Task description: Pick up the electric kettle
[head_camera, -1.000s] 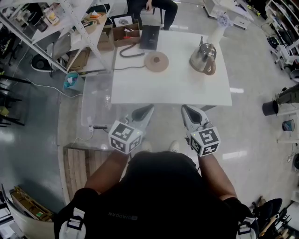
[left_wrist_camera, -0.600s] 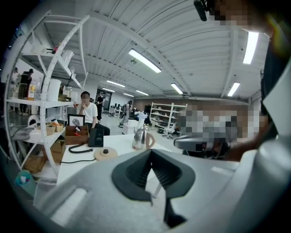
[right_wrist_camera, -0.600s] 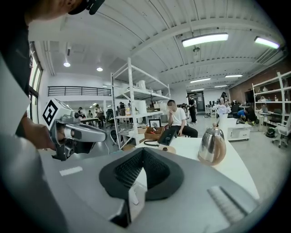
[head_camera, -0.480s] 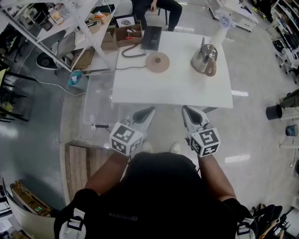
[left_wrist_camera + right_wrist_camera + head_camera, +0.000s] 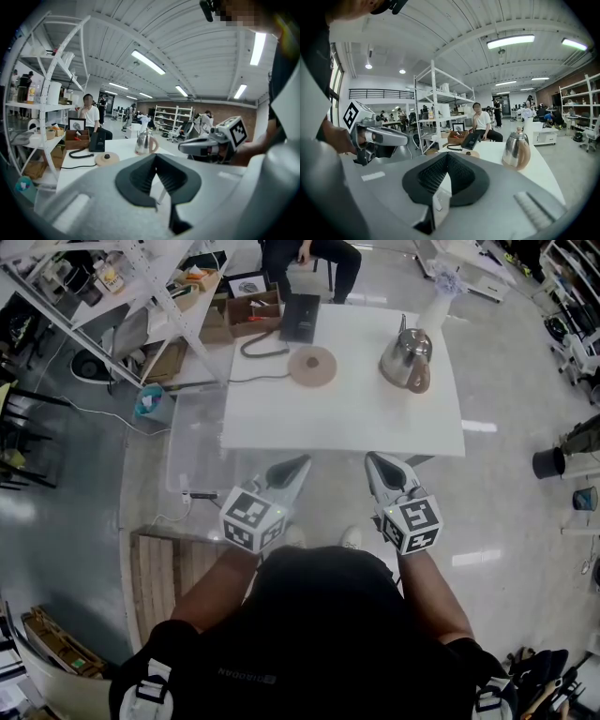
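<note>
Shifted next to nothing since a second ago, bar a slight sway of the head view. Kept left gripper (image 5: 298, 463) and right gripper (image 5: 373, 460) in the same spot, short of the near edge of the surface (image 5: 356, 418), both clenched on nothing. Means no closing in on the kettle (image 5: 407, 354), upright at the far right, well apart from both and beside its base (image 5: 313, 366), not on it. Head view alone gives that whole gap. Right gripper view alone gives the kettle (image 5: 516, 149) side-on, with lid knob and tan handle.
</note>
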`<state>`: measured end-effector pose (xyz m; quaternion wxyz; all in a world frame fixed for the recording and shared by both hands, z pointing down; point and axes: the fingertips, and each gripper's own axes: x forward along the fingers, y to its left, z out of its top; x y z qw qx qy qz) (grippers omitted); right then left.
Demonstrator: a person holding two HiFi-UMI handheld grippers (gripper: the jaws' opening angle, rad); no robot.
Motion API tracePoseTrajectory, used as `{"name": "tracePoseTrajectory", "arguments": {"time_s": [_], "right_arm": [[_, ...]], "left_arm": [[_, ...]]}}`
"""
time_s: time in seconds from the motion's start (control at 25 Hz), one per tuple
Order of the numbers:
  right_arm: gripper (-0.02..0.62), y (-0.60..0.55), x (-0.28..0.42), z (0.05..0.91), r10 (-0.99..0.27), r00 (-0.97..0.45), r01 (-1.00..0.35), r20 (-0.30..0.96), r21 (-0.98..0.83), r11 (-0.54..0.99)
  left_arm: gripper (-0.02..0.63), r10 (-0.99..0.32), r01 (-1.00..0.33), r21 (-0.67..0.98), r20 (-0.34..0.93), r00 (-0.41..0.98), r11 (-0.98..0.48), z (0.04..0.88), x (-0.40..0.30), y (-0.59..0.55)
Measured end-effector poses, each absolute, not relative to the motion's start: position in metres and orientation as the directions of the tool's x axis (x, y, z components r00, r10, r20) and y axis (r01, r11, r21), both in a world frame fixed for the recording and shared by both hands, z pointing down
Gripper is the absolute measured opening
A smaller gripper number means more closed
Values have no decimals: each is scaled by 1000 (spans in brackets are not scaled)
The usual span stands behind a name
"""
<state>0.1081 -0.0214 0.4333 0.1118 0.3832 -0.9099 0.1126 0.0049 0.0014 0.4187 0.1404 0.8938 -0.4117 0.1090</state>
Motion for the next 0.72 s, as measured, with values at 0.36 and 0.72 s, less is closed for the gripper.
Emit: {"name": "tracePoseTrajectory", "arguments": {"time_s": [0.36, 0.72], "right_arm": [[3, -23, 108, 431, -680, -674, -730, 288, -115, 674], [3, -24, 107, 430, -683, -672, -731, 286, -108, 674]], "left_arm": [[3, -709, -768, 160, 305, 636, -620, 417, 2, 0], [3, -708, -767, 156, 305, 637, -623, 415, 0, 1]]}}
